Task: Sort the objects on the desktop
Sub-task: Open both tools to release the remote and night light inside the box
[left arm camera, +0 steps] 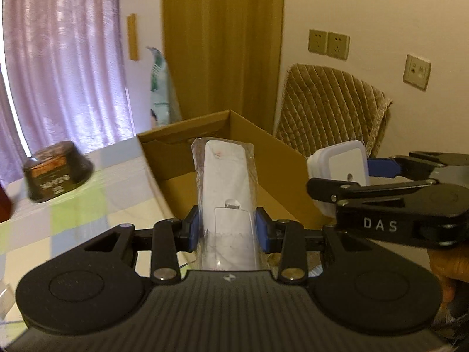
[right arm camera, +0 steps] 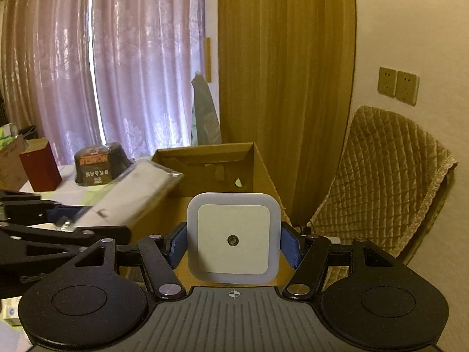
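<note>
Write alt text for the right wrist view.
The right gripper holds a square white night light between its blue fingers, in front of an open cardboard box. At left, the left gripper carries a plastic-wrapped white remote; behind it a dark bowl-shaped container sits on the table.

Home room: lilac curtains (right arm camera: 132, 67), quilted chair (right arm camera: 387, 182), checked tablecloth (left arm camera: 88, 205), wall sockets (left arm camera: 328, 44).

"DAS" in white on the right claw (left arm camera: 346, 176)
</note>
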`<state>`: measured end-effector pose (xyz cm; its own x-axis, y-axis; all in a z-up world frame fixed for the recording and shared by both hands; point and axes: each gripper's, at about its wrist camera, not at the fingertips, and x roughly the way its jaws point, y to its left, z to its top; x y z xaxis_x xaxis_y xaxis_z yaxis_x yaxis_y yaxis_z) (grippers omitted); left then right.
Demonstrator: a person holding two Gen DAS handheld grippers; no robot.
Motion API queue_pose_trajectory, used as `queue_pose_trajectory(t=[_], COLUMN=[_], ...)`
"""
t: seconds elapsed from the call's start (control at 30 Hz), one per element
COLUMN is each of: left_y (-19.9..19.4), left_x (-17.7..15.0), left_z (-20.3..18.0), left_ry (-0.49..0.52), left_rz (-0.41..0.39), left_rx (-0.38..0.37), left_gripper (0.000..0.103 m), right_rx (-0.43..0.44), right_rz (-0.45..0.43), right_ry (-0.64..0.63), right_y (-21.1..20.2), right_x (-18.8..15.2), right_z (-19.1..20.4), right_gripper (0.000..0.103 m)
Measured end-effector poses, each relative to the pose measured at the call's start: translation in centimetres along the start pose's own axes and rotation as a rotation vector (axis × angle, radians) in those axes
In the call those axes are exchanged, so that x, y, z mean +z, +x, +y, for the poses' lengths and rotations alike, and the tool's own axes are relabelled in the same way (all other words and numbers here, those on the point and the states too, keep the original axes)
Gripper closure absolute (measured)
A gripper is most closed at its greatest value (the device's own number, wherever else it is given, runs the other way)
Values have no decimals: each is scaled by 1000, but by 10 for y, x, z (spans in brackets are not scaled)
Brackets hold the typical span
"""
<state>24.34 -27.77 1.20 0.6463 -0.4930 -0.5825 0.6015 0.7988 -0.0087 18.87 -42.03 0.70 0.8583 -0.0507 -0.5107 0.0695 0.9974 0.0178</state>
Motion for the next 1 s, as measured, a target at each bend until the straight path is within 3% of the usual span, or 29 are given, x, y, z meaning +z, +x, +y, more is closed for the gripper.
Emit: queue_pose_trajectory(t=[0.47, 1.0], left_y=[67, 71], left_x=[-2, 9], left_z=[13, 42], left_ry=[-9, -60], left_rz=[58, 20], left_rx=[-21, -3], left_gripper=[70, 70], right_rx=[-8, -9], right_rz=[48, 98], right_ry=[17, -10], right_y=[48, 78], right_x=[-5, -9], right_z=[-11, -10], right_gripper=[39, 39])
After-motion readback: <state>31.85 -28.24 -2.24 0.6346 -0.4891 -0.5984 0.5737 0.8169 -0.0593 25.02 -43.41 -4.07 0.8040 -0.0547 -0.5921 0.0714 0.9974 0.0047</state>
